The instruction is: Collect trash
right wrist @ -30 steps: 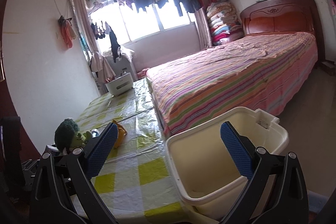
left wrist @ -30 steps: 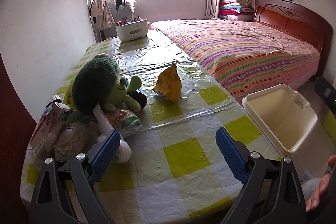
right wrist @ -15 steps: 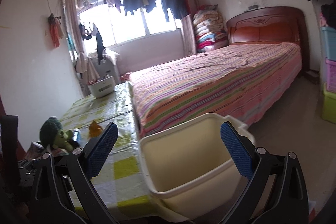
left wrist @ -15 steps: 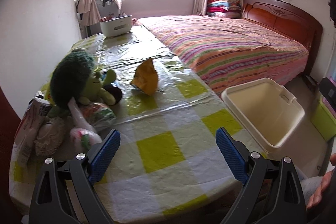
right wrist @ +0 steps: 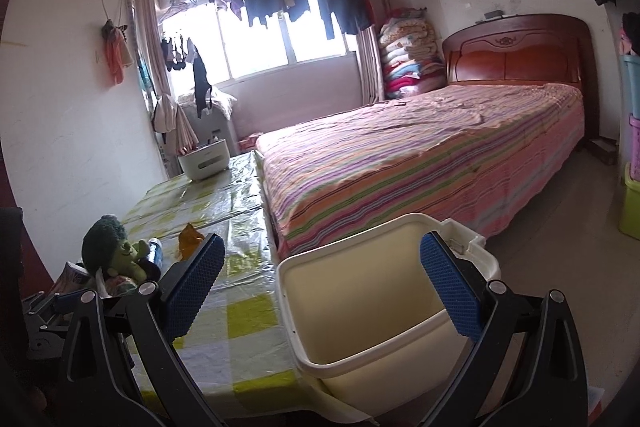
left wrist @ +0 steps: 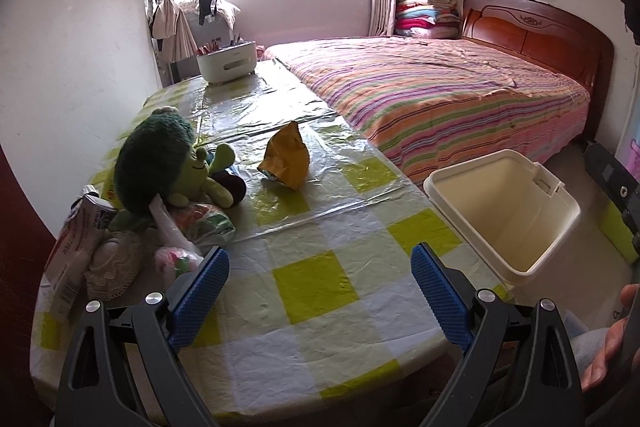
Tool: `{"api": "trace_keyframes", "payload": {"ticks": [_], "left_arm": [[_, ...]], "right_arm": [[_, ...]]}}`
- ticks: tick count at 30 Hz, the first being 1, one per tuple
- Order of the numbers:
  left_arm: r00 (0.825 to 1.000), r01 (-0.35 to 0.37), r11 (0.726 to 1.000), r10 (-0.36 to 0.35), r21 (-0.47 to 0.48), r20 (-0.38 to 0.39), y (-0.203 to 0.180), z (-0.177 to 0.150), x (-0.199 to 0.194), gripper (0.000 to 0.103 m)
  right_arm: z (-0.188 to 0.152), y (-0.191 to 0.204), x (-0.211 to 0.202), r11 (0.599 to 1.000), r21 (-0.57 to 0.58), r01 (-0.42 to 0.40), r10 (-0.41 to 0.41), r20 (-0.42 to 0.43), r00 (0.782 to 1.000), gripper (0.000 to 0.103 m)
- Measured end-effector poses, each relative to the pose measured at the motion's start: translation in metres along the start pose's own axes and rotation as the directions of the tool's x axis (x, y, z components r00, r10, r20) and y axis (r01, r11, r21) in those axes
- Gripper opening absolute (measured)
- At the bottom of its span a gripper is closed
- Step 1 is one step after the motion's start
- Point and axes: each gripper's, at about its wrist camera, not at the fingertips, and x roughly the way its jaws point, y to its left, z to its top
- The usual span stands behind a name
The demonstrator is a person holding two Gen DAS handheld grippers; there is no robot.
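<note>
My left gripper [left wrist: 320,279] hangs over the near end of the table [left wrist: 320,315], jaws spread wide with nothing between them; my right gripper [right wrist: 322,277] is just as wide apart and empty, poised over the cream bin [right wrist: 360,307] that stands against the table's right edge. The bin looks bare inside, so I judge collecting has not yet started.

Nearest my left pad [left wrist: 200,289] lies a heap of wrappers [left wrist: 176,255] — plastic bags, a lacy bundle, a printed paper packet — pressed against a green plush toy [left wrist: 160,163], which I would leave alone. Farther up, the crumpled yellow snack bag [left wrist: 286,161] sits by itself on the glossy cover.

That bag is the cleaner first pick, I think: open tablecloth all round it. I would come in low, straddle the crumpled ridge, and close gently — the foil will likely slip or spring.

The carry to the bin runs rightward over bare cloth, then past the table edge. Beyond, the striped bed [left wrist: 440,95] hems in the far right side, and a white box [left wrist: 226,61] marks the far end.
</note>
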Motion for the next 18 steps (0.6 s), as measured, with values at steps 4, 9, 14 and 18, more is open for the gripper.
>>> {"api": "trace_keyframes", "payload": {"ticks": [4, 9, 14, 18], "left_arm": [[1.0, -0.003, 1.0, 0.003, 0.012, -0.002, 0.0, -0.001, 0.0, 0.09], [1.0, -0.006, 1.0, 0.006, 0.022, -0.006, -0.001, -0.002, 0.001, 0.09], [1.0, -0.014, 1.0, 0.014, 0.028, -0.016, 0.0, -0.005, 0.005, 0.09], [1.0, -0.02, 0.999, 0.021, 0.028, -0.017, 0.0, -0.005, 0.006, 0.09]], "right_arm": [[-0.001, 0.004, 0.001, 1.0, -0.007, -0.007, 0.007, -0.004, 1.0, 0.097], [-0.003, 0.008, 0.002, 1.0, -0.014, -0.02, 0.02, -0.008, 1.0, 0.097], [-0.003, 0.012, 0.004, 0.999, -0.015, -0.034, 0.034, -0.012, 0.999, 0.097], [-0.004, 0.015, 0.006, 0.999, -0.013, -0.049, 0.049, -0.016, 0.999, 0.097]]}}
